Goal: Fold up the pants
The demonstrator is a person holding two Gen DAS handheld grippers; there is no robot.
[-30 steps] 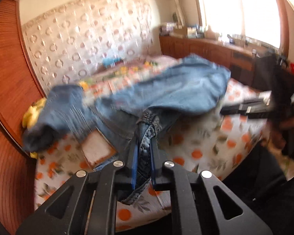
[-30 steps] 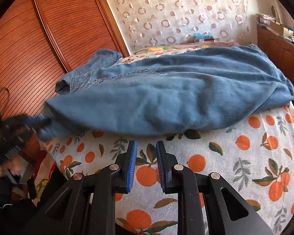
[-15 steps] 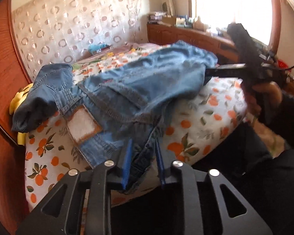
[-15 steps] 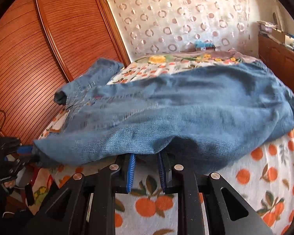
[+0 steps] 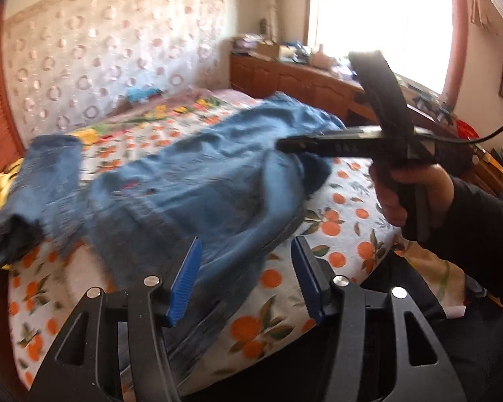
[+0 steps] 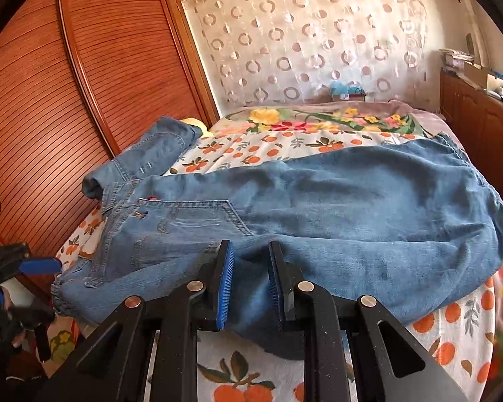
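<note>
1. The left gripper (image 5: 246,279) has its jaws spread wide and holds nothing; the jeans (image 5: 198,194) lie just ahead of the jaws and partly between them on the bed (image 5: 345,234).
2. The right gripper (image 6: 249,284) has its jaws narrowly parted, with a fold of the jeans (image 6: 318,207) between the pads; whether they pinch it cannot be told.

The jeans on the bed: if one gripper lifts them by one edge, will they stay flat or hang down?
The jeans would probably hang down: they already lie in soft folds on the bed. The denim looks thick, with heavy seams, so likely weighty for one grip. The cloth between the right gripper fingers looks rough, so slipping seems unlikely.
</note>
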